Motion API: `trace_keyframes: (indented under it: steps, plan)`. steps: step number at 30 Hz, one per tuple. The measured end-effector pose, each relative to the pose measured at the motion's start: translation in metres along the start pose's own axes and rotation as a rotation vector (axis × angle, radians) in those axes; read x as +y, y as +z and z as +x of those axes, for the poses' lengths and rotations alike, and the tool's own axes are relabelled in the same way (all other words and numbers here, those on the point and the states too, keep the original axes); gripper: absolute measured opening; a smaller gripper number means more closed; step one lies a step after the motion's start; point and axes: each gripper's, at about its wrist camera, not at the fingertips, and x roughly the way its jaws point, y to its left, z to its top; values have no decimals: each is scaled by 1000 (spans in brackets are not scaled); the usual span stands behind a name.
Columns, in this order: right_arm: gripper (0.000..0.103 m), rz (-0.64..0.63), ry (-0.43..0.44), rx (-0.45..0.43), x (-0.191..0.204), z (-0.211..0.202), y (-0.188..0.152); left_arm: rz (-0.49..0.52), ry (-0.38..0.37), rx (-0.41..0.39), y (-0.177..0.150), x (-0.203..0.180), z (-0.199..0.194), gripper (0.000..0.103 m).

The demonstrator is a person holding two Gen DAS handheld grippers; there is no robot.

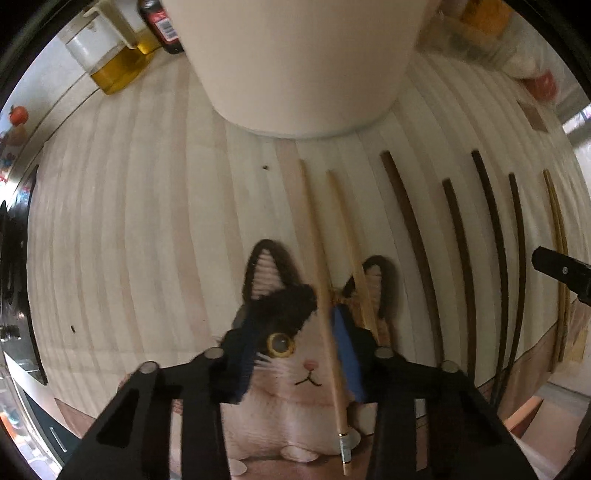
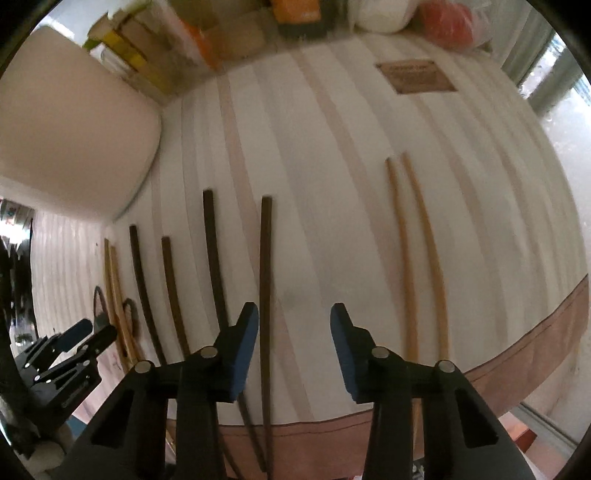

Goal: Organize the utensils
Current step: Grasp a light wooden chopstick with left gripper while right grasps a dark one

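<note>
Chopsticks [image 2: 266, 295] lie side by side on the table [image 2: 332, 166], a container [image 1: 299, 66] behind them.

Below me lies a cat-face mat [image 1: 295, 369] on the striped wooden table [image 1: 147, 221]. Ahead I see an oil bottle [image 1: 110, 62], a dark bottle [image 1: 162, 26], a red bag [image 2: 447, 22] and a brown label [image 2: 413, 77].

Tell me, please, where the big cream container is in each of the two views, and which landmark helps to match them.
Left wrist view: the cream container fills the top centre.
Right wrist view: it is at the upper left edge.
Shared landmark: the four dark chopsticks, which lie right of centre in the left wrist view and left of centre in the right wrist view.
</note>
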Motion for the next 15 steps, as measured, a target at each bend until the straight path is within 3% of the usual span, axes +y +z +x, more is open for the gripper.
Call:
trace_keyframes:
  steps: [1, 3, 4, 8, 15]
  plan:
    - [36, -15, 2, 11, 3, 4, -1, 4, 4, -3, 0, -2, 0, 28]
    - [32, -37, -6, 22, 8, 9, -2, 9, 2, -4, -2, -5, -2, 12]
    - [23, -61, -20, 33, 13, 12, -3, 8, 10, -4, -2, -6, -2, 8]
    - [7, -128, -95, 40, 25, 15, -8, -26, 30, -2, -4, 1, -3, 5]
    - [7, -149, -89, 102, 19, 17, -21, -102, -7, 35, -20, 33, -5, 5]
